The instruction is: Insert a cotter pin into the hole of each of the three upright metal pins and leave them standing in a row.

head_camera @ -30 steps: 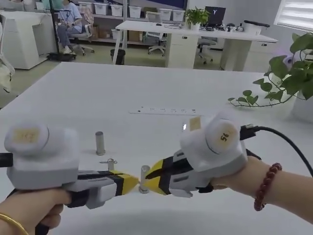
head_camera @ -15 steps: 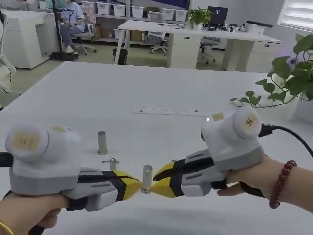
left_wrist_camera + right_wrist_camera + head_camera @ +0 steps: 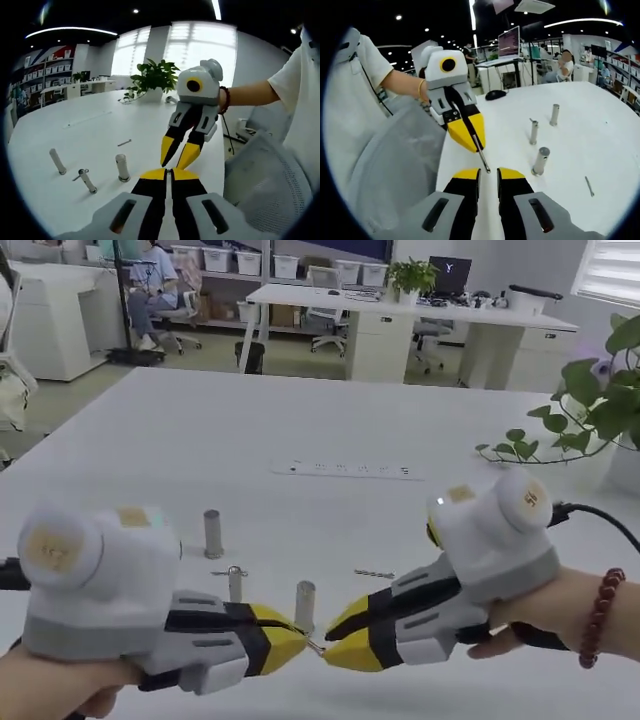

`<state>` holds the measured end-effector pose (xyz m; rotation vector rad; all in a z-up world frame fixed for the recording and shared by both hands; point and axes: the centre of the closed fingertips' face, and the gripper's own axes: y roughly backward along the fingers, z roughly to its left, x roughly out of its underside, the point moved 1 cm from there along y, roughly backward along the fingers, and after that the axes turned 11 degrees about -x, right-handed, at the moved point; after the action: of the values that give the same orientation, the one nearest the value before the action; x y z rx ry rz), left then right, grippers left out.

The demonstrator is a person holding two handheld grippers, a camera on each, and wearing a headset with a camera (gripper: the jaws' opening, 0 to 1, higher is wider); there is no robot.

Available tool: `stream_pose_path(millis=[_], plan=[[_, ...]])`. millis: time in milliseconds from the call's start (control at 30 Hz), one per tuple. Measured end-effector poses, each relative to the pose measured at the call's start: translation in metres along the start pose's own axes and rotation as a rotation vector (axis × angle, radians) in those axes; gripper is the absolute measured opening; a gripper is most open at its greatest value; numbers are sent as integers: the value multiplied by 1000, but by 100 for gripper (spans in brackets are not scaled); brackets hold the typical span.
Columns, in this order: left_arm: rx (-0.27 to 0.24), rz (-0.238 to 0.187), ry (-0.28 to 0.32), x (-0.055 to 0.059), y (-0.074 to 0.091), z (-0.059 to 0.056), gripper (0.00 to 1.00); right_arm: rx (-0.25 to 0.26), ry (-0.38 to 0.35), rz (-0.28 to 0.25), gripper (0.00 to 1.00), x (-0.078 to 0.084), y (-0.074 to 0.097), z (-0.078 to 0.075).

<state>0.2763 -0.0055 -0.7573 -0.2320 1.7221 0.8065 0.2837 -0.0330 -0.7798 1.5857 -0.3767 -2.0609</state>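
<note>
White table (image 3: 420, 410), upright pins (image 3: 213, 533), loose cotter pin (image 3: 374, 574)

**Bright, even light; strong bend in both gripper views**

Your head view is bright and evenly lit, with daylight coming through the blinds (image 3: 610, 270) at the top right. The white worktop (image 3: 330, 420) takes it without hard glare, and the metal pins (image 3: 213, 533) throw only faint, soft shadows. The far room looks slightly soft.

In your left gripper view the windows (image 3: 200, 50) behind the plant (image 3: 152, 77) are blown out to white.

In your right gripper view the ceiling is dark, broken by a strip light (image 3: 471, 15) and spot lamps (image 3: 398, 17). The cotter pin (image 3: 482, 156) pinched in your left gripper (image 3: 472, 137) reads crisp. The parted jaws of your right gripper (image 3: 488, 172), close to the lens, look softer.

Straight lines bow toward the edges in both gripper views.
</note>
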Motion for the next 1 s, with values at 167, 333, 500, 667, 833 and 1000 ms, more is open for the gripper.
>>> stream_pose_path(millis=[167, 333, 500, 667, 833, 1000], plan=[[33, -5, -15, -1, 1, -7, 0, -30, 4, 8, 14, 2, -2, 5], [51, -7, -27, -1, 2, -10, 0, -49, 13, 12, 12, 3, -5, 9], [68, -13, -41, -1, 3, -15, 0, -73, 16, 10, 10, 2, -7, 14], [79, -20, -48, -2, 4, -16, 0, -86, 18, 12, 7, 2, -9, 16], [80, -21, -45, -3, 4, -15, 0, -92, 13, 16, 6, 2, -9, 17], [72, -21, -52, -2, 3, -14, 1, -80, 31, 47, 4, 2, -9, 16]])
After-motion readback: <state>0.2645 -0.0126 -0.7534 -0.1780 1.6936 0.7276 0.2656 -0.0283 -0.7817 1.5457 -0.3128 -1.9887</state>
